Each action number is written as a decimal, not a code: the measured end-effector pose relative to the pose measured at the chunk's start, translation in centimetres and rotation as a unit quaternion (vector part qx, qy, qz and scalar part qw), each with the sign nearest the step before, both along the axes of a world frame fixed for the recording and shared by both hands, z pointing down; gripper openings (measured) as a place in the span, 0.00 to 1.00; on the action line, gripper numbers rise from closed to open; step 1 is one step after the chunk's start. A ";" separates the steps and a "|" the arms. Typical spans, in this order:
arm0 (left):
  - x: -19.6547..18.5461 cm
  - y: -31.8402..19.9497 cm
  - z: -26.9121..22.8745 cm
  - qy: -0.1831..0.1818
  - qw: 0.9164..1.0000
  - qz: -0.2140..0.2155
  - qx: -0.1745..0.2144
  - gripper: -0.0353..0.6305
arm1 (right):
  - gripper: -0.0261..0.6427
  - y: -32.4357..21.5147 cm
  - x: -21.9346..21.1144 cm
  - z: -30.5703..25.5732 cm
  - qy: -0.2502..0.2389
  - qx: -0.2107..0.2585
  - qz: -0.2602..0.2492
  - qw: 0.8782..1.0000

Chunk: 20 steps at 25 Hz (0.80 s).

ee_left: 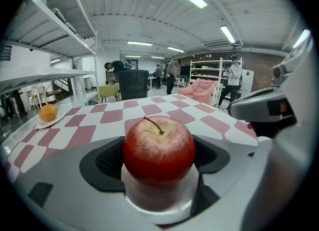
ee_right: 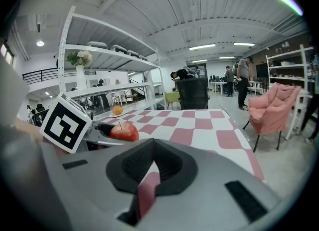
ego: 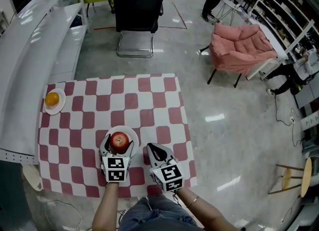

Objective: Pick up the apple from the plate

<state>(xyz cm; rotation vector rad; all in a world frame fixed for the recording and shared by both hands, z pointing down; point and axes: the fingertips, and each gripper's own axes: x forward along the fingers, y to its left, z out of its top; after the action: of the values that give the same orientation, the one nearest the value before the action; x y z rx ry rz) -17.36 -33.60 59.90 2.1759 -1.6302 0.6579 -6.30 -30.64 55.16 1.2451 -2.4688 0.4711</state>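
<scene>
One round red stemmed apple [ee_left: 158,150], on one white plate [ego: 122,128], was clamped by the left gripper [ego: 118,144]; the right gripper [ee_right: 152,167] was closed, empty.

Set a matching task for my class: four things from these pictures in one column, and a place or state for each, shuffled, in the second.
1 apple
2 orange
3 left tool
4 right tool

A on the far-left plate
B jaws together, empty
C on the near plate
D jaws on the apple

Pairs: 1-C, 2-A, 3-D, 4-B
</scene>
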 end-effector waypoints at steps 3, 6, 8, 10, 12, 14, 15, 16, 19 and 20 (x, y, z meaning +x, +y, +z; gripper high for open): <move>0.2 -0.1 -0.6 0.000 1.000 0.000 0.006 0.66 | 0.06 0.0 0.1 -0.4 -0.001 0.005 0.000 1.000; 0.2 -0.1 -1.4 -0.001 1.000 -0.001 0.011 0.66 | 0.06 0.0 0.1 -0.9 -0.003 0.011 0.001 1.000; 0.3 -0.1 -1.9 -0.001 1.000 0.000 0.013 0.66 | 0.06 0.0 0.1 -1.3 -0.005 0.014 0.000 1.000; 0.4 0.0 -2.4 -0.001 1.000 0.000 0.016 0.66 | 0.05 0.1 0.1 -1.7 -0.008 0.018 0.000 1.000; 0.4 0.2 -3.0 -0.003 1.000 0.002 0.020 0.66 | 0.06 0.3 0.0 -2.1 -0.011 0.023 -0.001 1.000; 0.5 0.3 -3.6 -0.002 1.000 0.002 0.026 0.66 | 0.05 0.3 0.0 -2.5 -0.012 0.029 -0.001 0.999; 0.5 0.3 -4.0 -0.001 1.000 0.003 0.028 0.66 | 0.05 0.4 0.1 -2.7 -0.013 0.032 -0.002 0.999; 0.6 0.4 -4.4 0.001 0.999 0.003 0.032 0.66 | 0.05 0.4 0.1 -3.0 -0.015 0.035 -0.002 0.999; 0.7 0.6 -5.6 0.003 0.999 0.003 0.041 0.66 | 0.06 0.7 0.1 -3.6 -0.020 0.040 -0.003 0.999; 0.8 0.7 -6.0 0.004 0.999 0.003 0.045 0.66 | 0.06 0.8 0.1 -3.8 -0.021 0.042 -0.003 0.999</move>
<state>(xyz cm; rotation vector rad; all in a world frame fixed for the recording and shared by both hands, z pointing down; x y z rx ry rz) -16.58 -32.91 53.92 2.2428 -1.6811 0.5874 -6.17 -29.81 51.39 1.2724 -2.5495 0.3998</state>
